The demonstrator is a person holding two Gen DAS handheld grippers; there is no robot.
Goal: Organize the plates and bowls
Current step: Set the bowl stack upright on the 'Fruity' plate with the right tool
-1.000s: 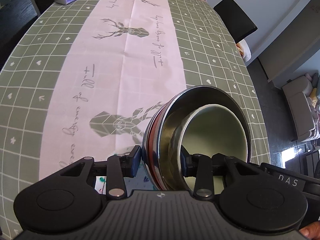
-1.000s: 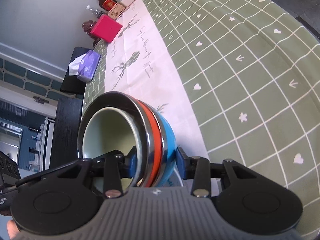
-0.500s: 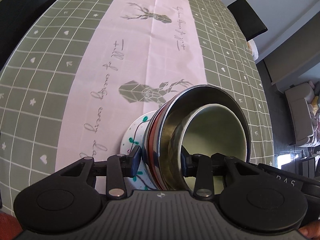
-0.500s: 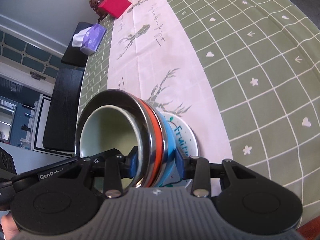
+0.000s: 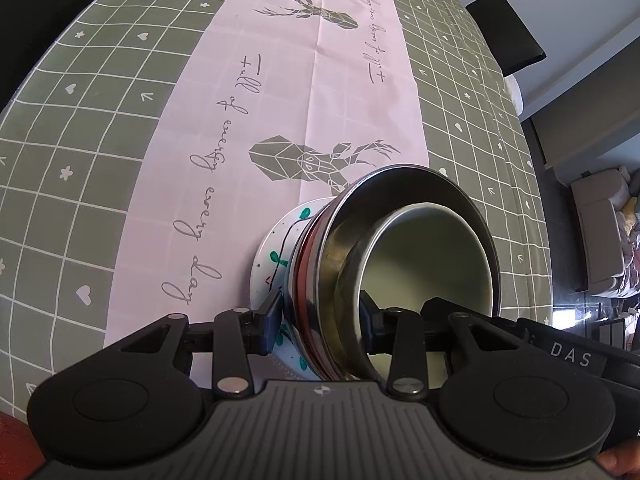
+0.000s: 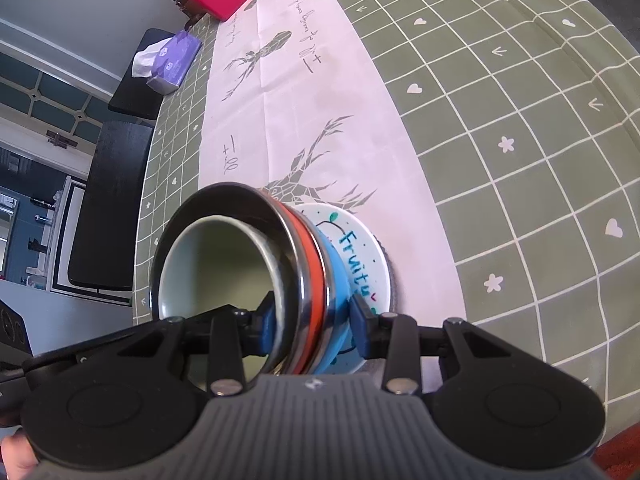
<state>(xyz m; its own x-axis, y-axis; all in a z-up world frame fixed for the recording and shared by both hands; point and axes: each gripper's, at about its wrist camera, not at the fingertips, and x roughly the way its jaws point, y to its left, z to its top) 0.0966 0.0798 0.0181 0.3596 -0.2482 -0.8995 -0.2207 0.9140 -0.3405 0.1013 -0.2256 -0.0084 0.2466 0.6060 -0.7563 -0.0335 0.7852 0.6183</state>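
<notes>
Left gripper (image 5: pixel 318 318) clamps the near rim of the bowl stack (image 5: pixel 400 264), one finger outside the wall, one inside. Stack is nested: pale green bowl (image 5: pixel 432 256) inside a steel bowl (image 6: pixel 248 216), then an orange band and a blue bowl (image 6: pixel 340 280). It sits tilted over the white plate (image 6: pixel 360 240) lettered "Fruity", on the pink runner of the green checked tablecloth (image 5: pixel 80 160). Right gripper (image 6: pixel 314 318) pinches the opposite rim the same way.

Bright, sharp daylight; strong fisheye edge distortion.
</notes>
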